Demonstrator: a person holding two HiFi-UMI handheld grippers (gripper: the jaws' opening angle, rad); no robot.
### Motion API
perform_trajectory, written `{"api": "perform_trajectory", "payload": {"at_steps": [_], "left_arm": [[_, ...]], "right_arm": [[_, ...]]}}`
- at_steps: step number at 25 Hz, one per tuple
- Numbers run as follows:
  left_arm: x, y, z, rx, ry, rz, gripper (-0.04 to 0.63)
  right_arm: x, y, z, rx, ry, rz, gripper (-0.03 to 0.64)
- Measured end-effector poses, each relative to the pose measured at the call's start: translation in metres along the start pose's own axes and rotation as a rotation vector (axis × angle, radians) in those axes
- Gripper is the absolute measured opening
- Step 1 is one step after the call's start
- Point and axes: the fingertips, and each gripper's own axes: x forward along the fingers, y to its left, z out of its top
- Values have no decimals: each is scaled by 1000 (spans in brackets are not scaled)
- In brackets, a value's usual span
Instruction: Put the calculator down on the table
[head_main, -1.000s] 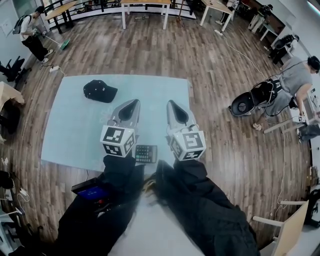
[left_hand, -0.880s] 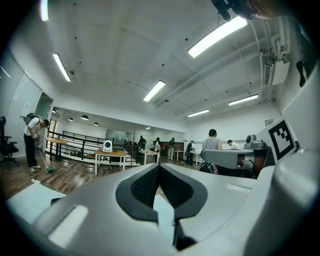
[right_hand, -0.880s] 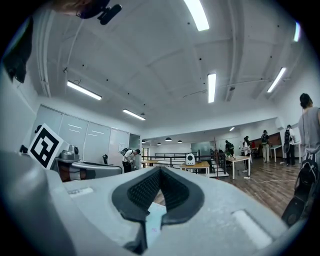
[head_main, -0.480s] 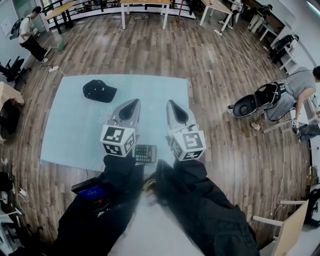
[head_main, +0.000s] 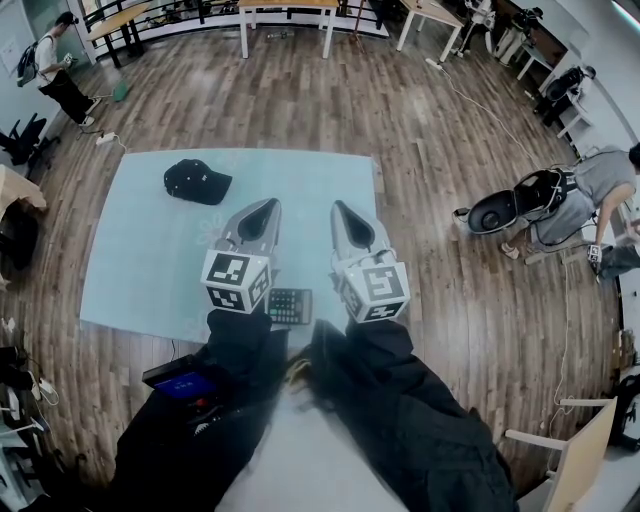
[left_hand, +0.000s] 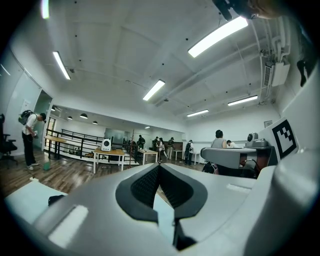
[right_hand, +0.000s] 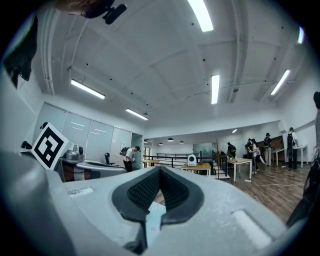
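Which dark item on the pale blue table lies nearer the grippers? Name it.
The calculator, at the near edge of the table, between the left gripper and right gripper; the black cap lies farther off, toward the far left corner.

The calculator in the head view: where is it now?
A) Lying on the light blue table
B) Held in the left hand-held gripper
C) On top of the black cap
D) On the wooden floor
A: the calculator lies flat on the table near its front edge, and the left hand-held gripper and right hand-held gripper are both closed on nothing.
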Motion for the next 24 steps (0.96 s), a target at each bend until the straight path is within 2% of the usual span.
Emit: {"api": "perform_trajectory", "payload": {"at_steps": [24], "left_arm": [[3,-4,-5,4,13,-15,-5]], "right_arm": [[-1,-2,-4,3,5,0,-2]]}}
